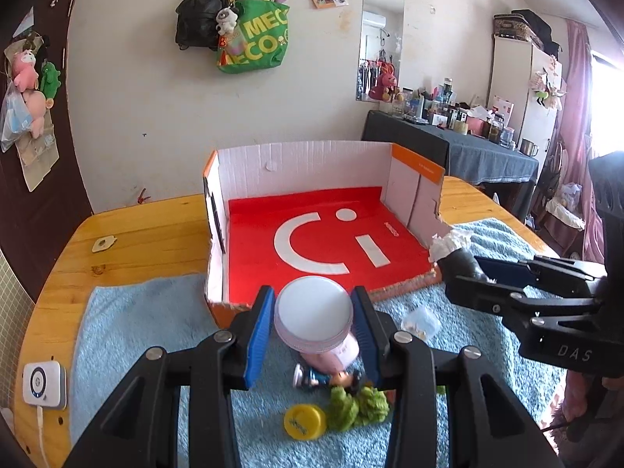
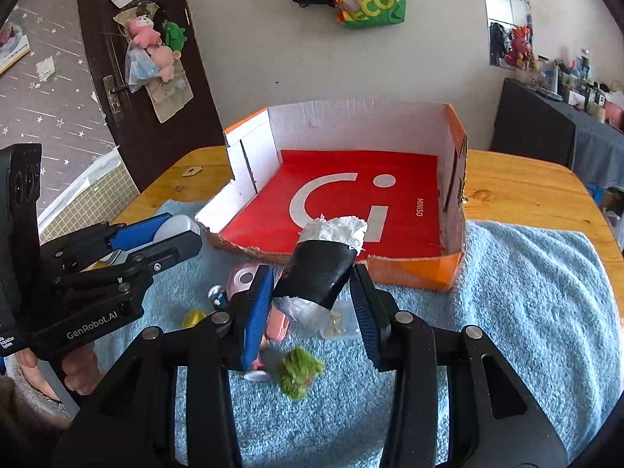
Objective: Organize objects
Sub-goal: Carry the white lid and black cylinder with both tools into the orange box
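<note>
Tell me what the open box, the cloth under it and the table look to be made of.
Box: corrugated cardboard, with ragged torn edges; a glossy red sheet lines its floor.
Cloth: light blue terry towel, with a looped, fuzzy pile.
Table: wood, probably varnished pine, with visible grain, knots and a sheen.

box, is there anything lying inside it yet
No, the box shows only its bare red floor; the jar and black roll hang in the grippers before it.

Daylight, bright and even. Source: window (image 1: 608, 74) at right edge of the left wrist view, blown out to white glare. Shadows soft on the towel (image 1: 156, 312). Strong fisheye bending with dark corners in both views. Small toys under the claws slightly blurred; background sharp.
</note>
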`<state>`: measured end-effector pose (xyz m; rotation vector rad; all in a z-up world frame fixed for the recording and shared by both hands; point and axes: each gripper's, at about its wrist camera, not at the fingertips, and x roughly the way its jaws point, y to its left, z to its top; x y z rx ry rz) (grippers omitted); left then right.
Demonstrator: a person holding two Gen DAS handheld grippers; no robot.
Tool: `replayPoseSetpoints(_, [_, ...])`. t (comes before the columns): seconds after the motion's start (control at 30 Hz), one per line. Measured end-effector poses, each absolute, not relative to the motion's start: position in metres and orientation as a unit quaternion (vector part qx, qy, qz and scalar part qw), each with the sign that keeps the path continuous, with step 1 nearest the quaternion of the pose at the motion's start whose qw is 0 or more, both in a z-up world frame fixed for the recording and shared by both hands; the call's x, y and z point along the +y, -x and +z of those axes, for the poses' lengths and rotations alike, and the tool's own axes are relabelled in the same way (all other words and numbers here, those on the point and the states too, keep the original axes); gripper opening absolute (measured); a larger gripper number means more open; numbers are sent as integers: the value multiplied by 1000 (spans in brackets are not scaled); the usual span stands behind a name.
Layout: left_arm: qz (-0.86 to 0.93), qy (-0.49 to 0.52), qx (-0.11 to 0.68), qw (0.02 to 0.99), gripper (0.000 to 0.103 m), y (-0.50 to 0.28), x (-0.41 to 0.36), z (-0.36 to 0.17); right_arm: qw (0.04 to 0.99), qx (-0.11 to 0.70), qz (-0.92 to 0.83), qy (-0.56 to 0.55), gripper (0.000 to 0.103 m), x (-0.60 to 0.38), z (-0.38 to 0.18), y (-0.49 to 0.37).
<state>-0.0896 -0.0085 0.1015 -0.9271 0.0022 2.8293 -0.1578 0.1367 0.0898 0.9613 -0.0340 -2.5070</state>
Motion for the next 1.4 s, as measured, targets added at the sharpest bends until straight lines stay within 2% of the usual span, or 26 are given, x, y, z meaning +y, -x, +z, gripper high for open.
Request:
replayPoseSetpoints(0.7, [940,335,-3,70,42,161,-14,108,225,-23,-897,-379,39,129,90,220])
replayPoseSetpoints(1.4, [910,409,-17,62,42,239,-25,64,202,0,-888,-413,39,116,64,288])
